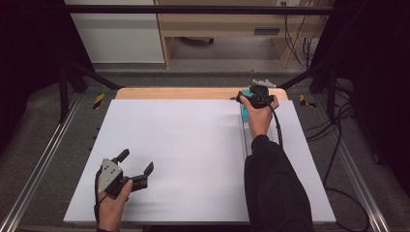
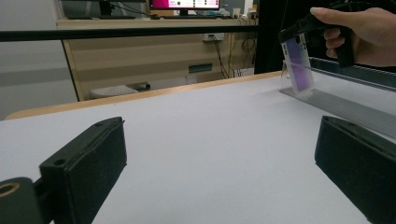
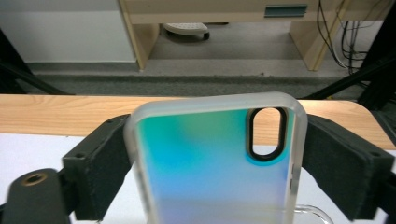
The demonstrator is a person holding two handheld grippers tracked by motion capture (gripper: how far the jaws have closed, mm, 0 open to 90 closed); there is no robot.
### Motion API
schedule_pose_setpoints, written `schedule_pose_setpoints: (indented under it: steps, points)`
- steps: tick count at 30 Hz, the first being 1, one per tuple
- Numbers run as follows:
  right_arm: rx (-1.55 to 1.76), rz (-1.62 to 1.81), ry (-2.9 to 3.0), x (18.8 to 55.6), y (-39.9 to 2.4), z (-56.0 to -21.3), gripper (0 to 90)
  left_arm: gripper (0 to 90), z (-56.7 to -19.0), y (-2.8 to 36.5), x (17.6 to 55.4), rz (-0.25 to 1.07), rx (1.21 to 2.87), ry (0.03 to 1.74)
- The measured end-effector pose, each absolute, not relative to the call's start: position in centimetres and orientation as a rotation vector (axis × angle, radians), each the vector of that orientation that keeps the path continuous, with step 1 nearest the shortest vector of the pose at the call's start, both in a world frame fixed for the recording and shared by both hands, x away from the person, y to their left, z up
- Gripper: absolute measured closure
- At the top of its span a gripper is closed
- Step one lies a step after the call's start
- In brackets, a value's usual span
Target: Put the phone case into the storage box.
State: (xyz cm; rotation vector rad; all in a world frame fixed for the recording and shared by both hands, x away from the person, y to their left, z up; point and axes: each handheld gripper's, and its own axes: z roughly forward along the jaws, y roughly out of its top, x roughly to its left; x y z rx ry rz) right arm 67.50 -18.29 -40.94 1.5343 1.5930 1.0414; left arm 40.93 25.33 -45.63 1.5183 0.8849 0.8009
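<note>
Your right gripper is out at the far right of the white table, close to the wooden back edge. It's sitting right over the phone case. In the right gripper view the case stands between the two jaws with its back facing the camera. It's frosted with a teal-to-lilac fade, and the oval camera cutout is up near the top right corner.

Both pads sit right at the long edges of the case, one per side. Honestly, I can't tell whether you're pinching it or the jaws are only flanking it. It looks like contact, but no squeeze is visible.

From the left gripper view, the case leans back a bit rather than standing dead upright. It's propped on a clear stand that sits on a long clear strip. That strip runs along the right side of the table toward you. Your right hand is wrapped around the handle above it.

Your left gripper is way over on the near left, well apart from the case. Its jaws are spread wide with nothing between them, just bare table showing in the gap. The grey three-cornered plate on top of it faces up at the high camera.
</note>
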Motion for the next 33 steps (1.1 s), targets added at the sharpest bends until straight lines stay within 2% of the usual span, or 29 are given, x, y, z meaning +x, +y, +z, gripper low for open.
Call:
schedule_pose_setpoints:
  steps: [33]
  points:
    - [1.520,1.095,1.614,65.6,-19.1,-39.2,6.7,1.6,-45.7,25.5,40.9,0.799,1.515,0.887]
